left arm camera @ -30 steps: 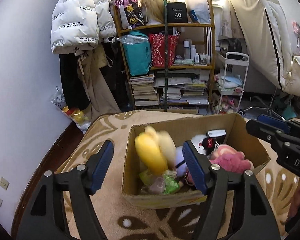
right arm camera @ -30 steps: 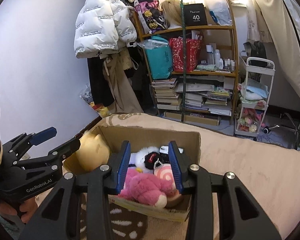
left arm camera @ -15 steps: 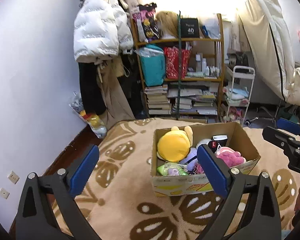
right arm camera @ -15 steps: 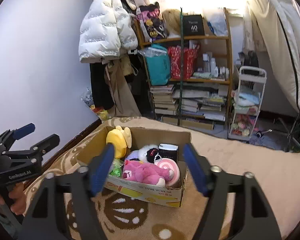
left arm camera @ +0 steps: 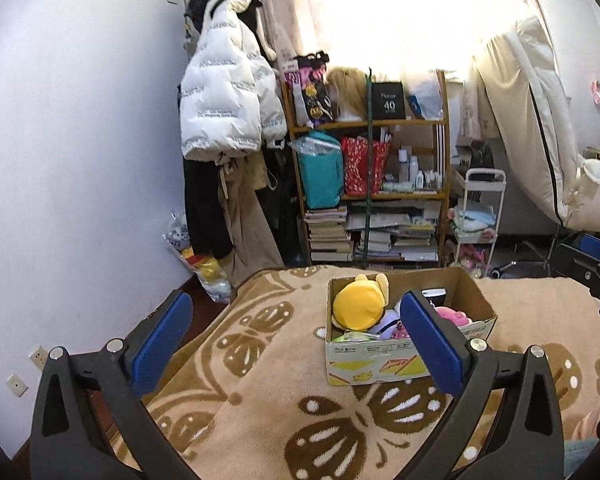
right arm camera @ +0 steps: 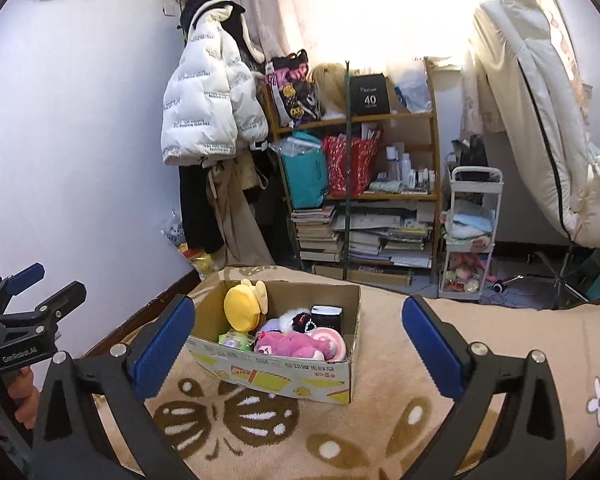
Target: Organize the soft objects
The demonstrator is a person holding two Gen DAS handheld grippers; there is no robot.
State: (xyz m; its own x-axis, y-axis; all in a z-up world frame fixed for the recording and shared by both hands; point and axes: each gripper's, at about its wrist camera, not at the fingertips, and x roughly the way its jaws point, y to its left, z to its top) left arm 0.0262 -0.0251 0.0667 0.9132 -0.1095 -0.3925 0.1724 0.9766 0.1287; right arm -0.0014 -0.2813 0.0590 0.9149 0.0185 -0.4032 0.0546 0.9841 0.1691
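At the far left, the left claw [left arm camera: 292,344] has drawn back and up from the open brown cardboard box [left arm camera: 404,360], which looked large between its blue pads a second ago and now sits smaller, ahead and right of centre, on the beige blanket with brown butterfly patterns [left arm camera: 260,408]. Its jaws are opening, already spread wide, with nothing between them. What changed is the release: the round yellow plush toy with small ears [left arm camera: 358,304] that was blurred over the box a second ago now rests inside the box's left end, against the left wall.

Further right in the box, as the right wrist view shows, lie a green-wrapped soft item [right arm camera: 236,338], a pale purple plush [right arm camera: 272,325], a white and black plush [right arm camera: 296,318] and a pink fluffy plush toy [right arm camera: 296,345] stretched along the front wall, with a pink-and-white swirled round cushion [right arm camera: 328,340] at its right end and a black box-like object [right arm camera: 327,316] behind.

The right claw [right arm camera: 298,344] has likewise backed away, its jaws opening and empty; a second ago they were nearly shut just over the pink toy, which now lies free in the box.

Judging by this, both toys are delivered and both claws are free. No loose soft object shows on the blanket, so the sorting looks near its end or done.
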